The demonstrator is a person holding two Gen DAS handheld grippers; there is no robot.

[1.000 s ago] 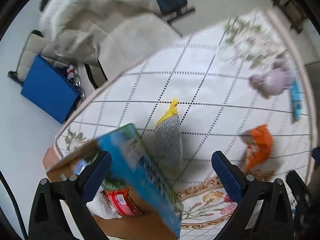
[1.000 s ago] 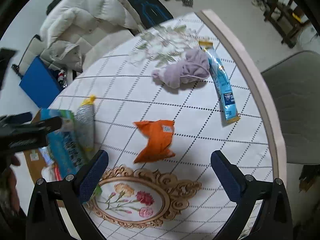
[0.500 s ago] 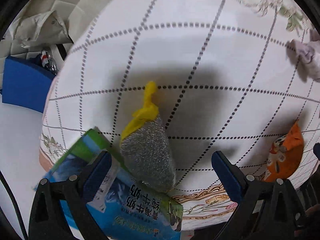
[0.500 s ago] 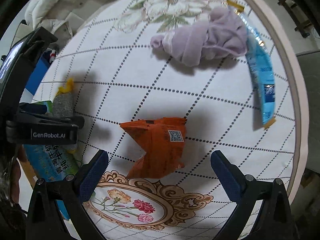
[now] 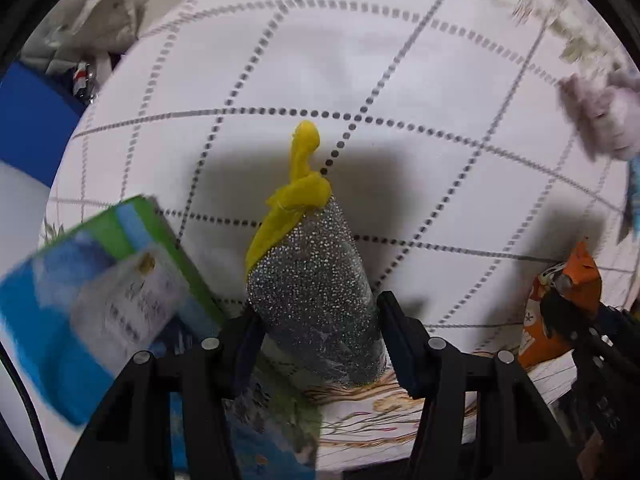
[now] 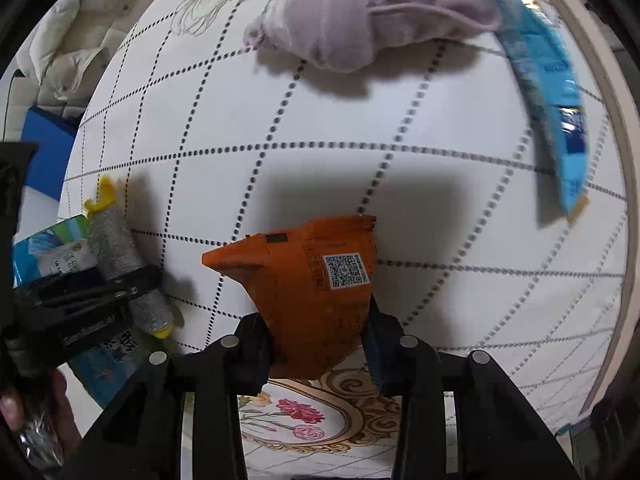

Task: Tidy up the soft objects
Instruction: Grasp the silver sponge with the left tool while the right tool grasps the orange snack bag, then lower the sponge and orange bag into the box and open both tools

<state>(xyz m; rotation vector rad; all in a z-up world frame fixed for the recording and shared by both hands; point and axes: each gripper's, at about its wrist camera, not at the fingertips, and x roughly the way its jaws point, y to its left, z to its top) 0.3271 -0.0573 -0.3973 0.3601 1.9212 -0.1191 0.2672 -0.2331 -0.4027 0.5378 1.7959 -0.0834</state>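
The left gripper (image 5: 318, 334) has its fingers pressed against both sides of a silver glittery roll with a yellow twisted end (image 5: 312, 280), clamped on its lower part. The roll lies on the round surface covered by a white cloth with a dotted diamond grid (image 5: 360, 60), its yellow tip pointing away from the camera. Just beside it on the left, a blue and green printed carton (image 5: 100, 292) is blurred and tilted at the surface's edge.

The right gripper (image 6: 320, 344) has its fingers closed on the near end of a crumpled orange snack packet with a white QR sticker (image 6: 308, 280), which rests on the same cloth (image 6: 320, 120) just above an ornate gold oval frame with printed flowers (image 6: 320, 412). From this view, the left gripper (image 6: 100, 300) shows at the left, gripping the silver roll (image 6: 116, 248) beside the carton (image 6: 44, 256).

Farther away lies a bunched lilac soft fabric item (image 6: 368, 12), and touching its right side a long blue foil sachet (image 6: 548, 92) runs along the surface's rim. Both are well apart from the orange packet. A cream padded coat (image 6: 72, 56) sits beyond the surface's left edge.
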